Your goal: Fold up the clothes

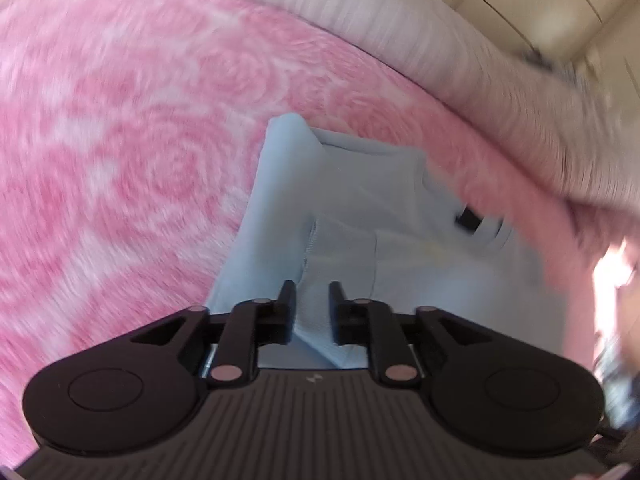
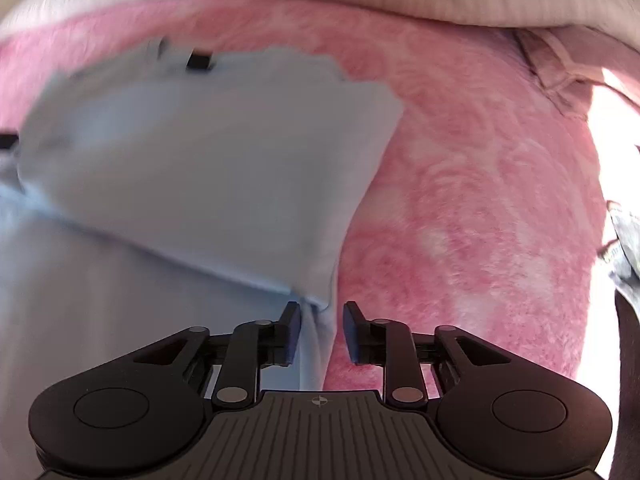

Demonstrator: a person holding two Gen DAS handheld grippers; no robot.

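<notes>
A light blue garment (image 1: 360, 208) lies partly folded on a pink rose-patterned blanket (image 1: 120, 140). It has a small black tag (image 1: 467, 218) near its collar. My left gripper (image 1: 313, 294) is open, its jaws on either side of a blue fold near the garment's left edge. In the right wrist view the same garment (image 2: 200, 152) fills the left half, with the black tag (image 2: 199, 60) at the top. My right gripper (image 2: 320, 312) is open, with the garment's right edge hanging between its jaws. Both views are motion-blurred.
A white ribbed cover (image 1: 400, 12) runs along the far side of the blanket (image 2: 480, 200). A pink cloth (image 2: 560, 76) lies at the upper right in the right wrist view. A patterned grey item (image 2: 624, 252) shows at the right edge.
</notes>
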